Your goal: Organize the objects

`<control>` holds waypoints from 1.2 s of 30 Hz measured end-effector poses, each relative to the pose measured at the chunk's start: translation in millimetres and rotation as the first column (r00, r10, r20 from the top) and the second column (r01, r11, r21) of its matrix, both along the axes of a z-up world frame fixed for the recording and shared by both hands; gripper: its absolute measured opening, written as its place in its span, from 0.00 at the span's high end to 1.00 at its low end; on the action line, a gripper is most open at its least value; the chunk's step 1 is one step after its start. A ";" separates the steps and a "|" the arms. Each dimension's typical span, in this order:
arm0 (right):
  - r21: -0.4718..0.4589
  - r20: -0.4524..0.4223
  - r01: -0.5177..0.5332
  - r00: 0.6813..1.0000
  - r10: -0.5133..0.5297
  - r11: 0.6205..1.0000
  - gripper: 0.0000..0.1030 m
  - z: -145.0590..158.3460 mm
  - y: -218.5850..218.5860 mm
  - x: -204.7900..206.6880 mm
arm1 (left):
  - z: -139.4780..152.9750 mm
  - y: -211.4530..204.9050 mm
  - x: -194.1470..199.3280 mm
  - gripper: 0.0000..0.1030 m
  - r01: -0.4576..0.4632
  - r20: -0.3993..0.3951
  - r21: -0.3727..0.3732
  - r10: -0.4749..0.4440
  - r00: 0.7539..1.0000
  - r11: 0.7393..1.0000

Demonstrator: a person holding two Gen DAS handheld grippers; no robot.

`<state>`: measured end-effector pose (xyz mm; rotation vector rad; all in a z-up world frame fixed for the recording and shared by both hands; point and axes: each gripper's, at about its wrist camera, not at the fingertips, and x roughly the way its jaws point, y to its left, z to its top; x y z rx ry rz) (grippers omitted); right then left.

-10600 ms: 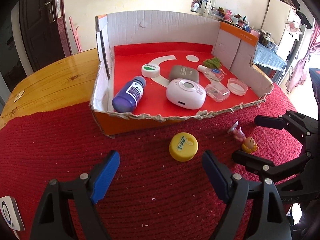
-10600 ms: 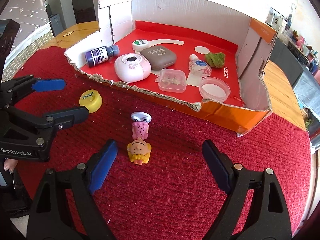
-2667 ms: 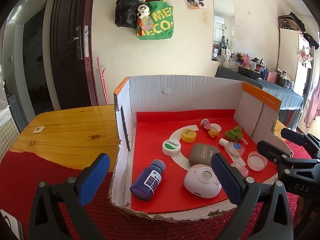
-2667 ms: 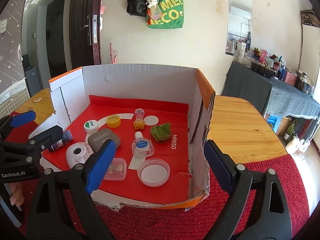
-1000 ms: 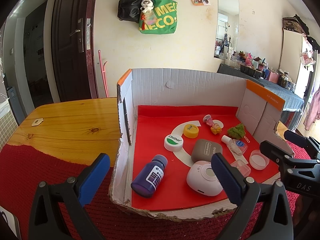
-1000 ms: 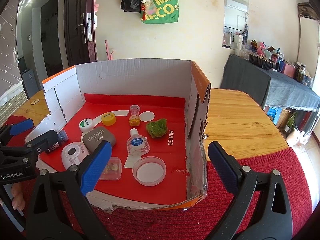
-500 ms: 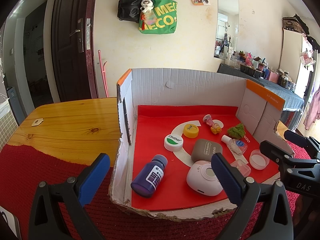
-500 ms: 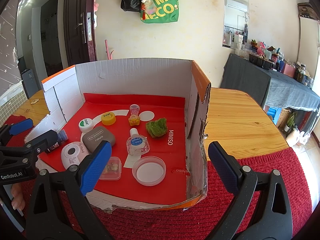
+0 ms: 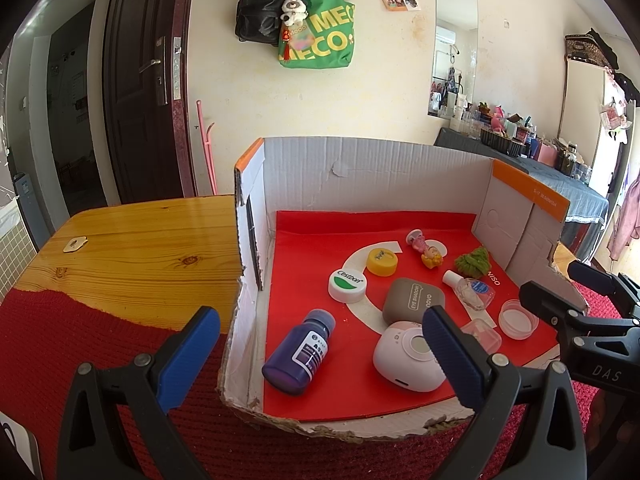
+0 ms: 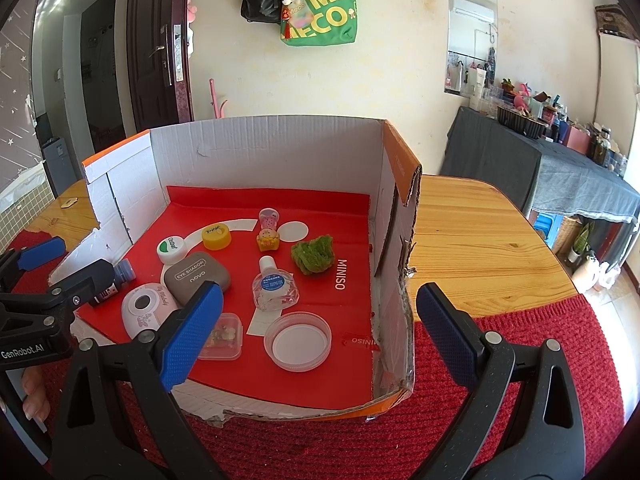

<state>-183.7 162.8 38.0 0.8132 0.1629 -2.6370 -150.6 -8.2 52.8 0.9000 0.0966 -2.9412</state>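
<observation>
Cardboard box (image 10: pixel 280 152), red floor, yellow cap (image 10: pixel 216 236), doll (image 10: pixel 268 234), purple bottle (image 9: pixel 300 352) inside

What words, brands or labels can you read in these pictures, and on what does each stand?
"EYE SHADOW novo": grey case
"MINISO": box floor
"Cestbon": white cap
"MECO": green bag
"GenRobot.AI": left gripper
"DAS": right gripper
Purple bottle label: too small to read.

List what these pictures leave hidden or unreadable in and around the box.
- Purple bottle: right wrist view, mostly hidden behind the left gripper.
- Small clear case: left wrist view, partly behind a blue fingertip; contents unclear.
- Bottle label: print too small.
- White card: cut off by the edge.
</observation>
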 end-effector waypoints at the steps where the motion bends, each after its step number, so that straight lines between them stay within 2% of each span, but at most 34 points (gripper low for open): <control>1: 0.000 0.000 0.000 1.000 0.000 1.000 0.04 0.0 -0.5 -0.2 | 0.0 0.0 0.0 0.00 0.000 0.000 0.000 0.000 1.000 1.000; 11: 0.000 -0.006 0.001 1.000 -0.001 1.000 0.04 0.6 0.9 0.8 | 1.7 0.3 1.3 0.00 -0.010 -0.005 -0.006 0.010 1.000 1.000; 13: 0.003 -0.014 0.001 1.000 -0.001 1.000 0.04 1.0 1.1 2.1 | 5.1 0.4 6.3 0.00 -0.025 -0.016 -0.008 0.025 1.000 1.000; 17: 0.022 -0.041 0.022 0.999 -0.021 1.000 0.04 6.1 3.7 12.9 | 13.5 -1.0 21.7 0.00 -0.005 -0.011 0.034 0.006 1.000 0.999; 20: -0.009 -0.029 0.014 0.999 -0.014 1.000 0.04 15.2 12.2 27.3 | 16.7 2.0 36.8 0.00 -0.010 0.001 0.021 0.010 1.000 1.000; 23: -0.015 0.004 0.014 1.000 -0.014 1.000 0.04 17.6 20.7 41.9 | 11.7 6.4 47.9 0.00 -0.017 0.047 0.017 0.017 0.999 1.000; 28: 0.024 0.079 -0.001 0.997 -0.001 1.000 0.04 3.8 21.9 59.1 | -7.5 7.6 54.6 0.00 -0.031 0.148 0.057 0.023 0.989 0.998; 36: 0.099 0.194 0.034 0.979 -0.053 0.994 0.04 -24.8 17.9 53.2 | -31.8 11.4 51.4 0.00 -0.048 0.242 0.031 0.039 0.969 0.998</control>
